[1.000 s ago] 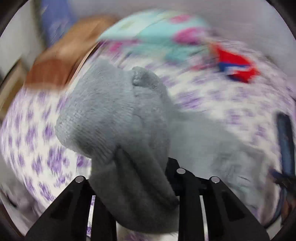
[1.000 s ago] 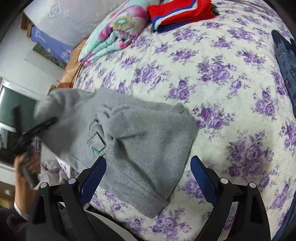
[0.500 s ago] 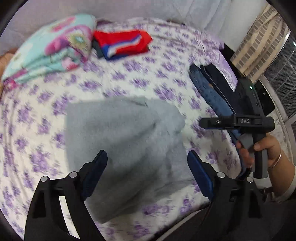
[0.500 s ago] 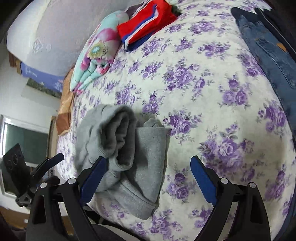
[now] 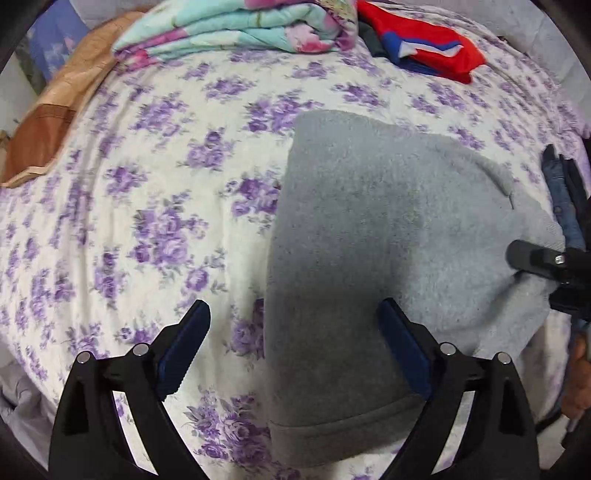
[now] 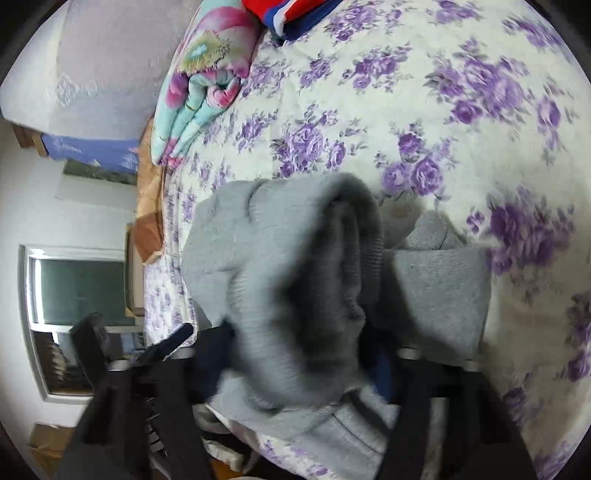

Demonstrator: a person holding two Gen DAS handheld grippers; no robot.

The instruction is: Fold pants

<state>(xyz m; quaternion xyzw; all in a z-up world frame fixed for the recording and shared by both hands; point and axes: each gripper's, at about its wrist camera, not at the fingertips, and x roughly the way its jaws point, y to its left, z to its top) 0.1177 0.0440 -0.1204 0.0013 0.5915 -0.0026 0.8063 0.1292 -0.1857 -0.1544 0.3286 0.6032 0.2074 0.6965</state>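
Observation:
The grey fleece pants (image 5: 388,251) lie folded over on the floral bedsheet (image 5: 147,206). My left gripper (image 5: 291,354) is open and empty, hovering over the pants' near left edge and hem. My right gripper (image 6: 295,354) is pushed into the pants' ribbed end (image 6: 295,280); grey cloth bunches between and over its fingers, and the jaws look closed on it. In the left wrist view the right gripper (image 5: 535,258) rests on the pants' right edge.
A folded floral quilt (image 5: 236,26) and a red, white and blue garment (image 5: 424,48) lie at the far side of the bed. Dark jeans (image 5: 565,199) lie at the right edge. A brown cover (image 5: 55,110) is at the far left.
My left gripper let go of the pants a second ago and now hovers open over them. My right gripper moved in from open above the bed and closed into the bunched ribbed end.

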